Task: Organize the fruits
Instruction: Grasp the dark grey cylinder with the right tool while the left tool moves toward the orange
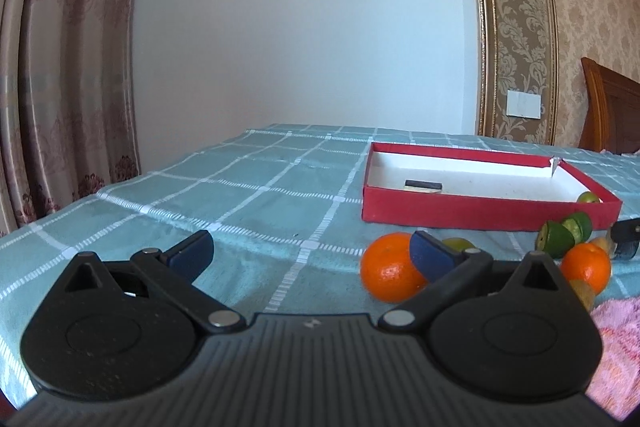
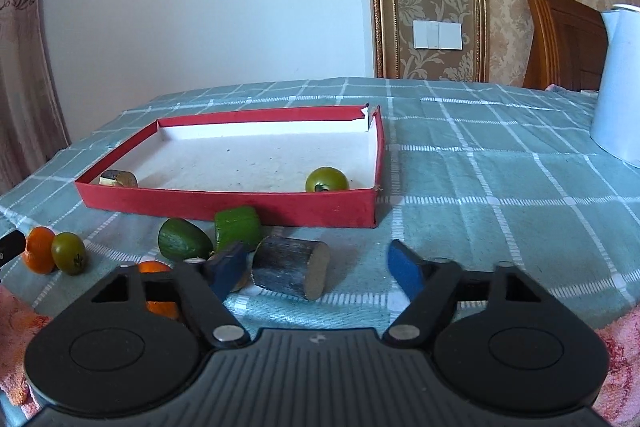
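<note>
A shallow red box [image 2: 240,203] with a white floor stands on the teal checked cloth; it also shows in the left wrist view [image 1: 480,213]. Inside it are a green round fruit [image 2: 327,179] and a small dark cut piece [image 2: 118,179]. In front of the box lie green cucumber pieces [image 2: 184,239], a dark cut cylinder [image 2: 290,266], a green fruit [image 2: 69,253] and oranges [image 2: 39,250]. My right gripper [image 2: 318,269] is open, its fingers either side of the dark cylinder. My left gripper [image 1: 310,255] is open and empty, with an orange [image 1: 390,273] just behind its right finger.
A white kettle [image 2: 618,83] stands at the right on the cloth. A pink towel [image 1: 618,347] lies at the near edge. A curtain [image 1: 60,67] hangs at the left, a wooden headboard [image 2: 560,39] stands behind the table.
</note>
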`<state>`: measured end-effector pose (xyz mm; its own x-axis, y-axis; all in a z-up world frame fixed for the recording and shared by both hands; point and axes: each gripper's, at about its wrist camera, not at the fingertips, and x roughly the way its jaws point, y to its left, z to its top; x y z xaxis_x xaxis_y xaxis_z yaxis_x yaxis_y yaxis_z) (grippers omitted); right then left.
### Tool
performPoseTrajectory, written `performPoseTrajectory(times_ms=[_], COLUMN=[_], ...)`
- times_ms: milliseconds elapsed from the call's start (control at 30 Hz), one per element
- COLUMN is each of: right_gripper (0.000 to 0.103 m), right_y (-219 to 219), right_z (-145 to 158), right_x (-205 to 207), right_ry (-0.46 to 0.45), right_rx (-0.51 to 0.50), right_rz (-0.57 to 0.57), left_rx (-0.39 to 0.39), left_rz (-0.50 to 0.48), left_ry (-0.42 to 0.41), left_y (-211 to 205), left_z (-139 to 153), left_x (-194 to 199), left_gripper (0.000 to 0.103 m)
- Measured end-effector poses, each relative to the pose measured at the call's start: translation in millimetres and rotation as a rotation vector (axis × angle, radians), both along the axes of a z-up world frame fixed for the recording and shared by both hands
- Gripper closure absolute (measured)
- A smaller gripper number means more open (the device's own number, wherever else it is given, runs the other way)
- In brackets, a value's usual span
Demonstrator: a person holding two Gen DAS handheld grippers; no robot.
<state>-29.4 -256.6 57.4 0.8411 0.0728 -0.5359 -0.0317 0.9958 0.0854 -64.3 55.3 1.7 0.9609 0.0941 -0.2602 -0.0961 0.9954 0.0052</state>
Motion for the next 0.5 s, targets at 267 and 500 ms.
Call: performPoseTrajectory(times_ms=[267,500], right_gripper=[0.040,0.060], right_y=[8,11], right_z=[-2,-5], right_x=[11,11], right_ry=[0.033,0.051], right_rx=[-0.019,-0.011], right_rz=[-0.018,0.006], left_rx=[-0.008,-0.005], left_rz=[-0.008,-0.013], left_ry=[0.010,0.028], left_y=[2,3], left_z=[0,0], left_x=[1,2], left_gripper=[0.000,0.000])
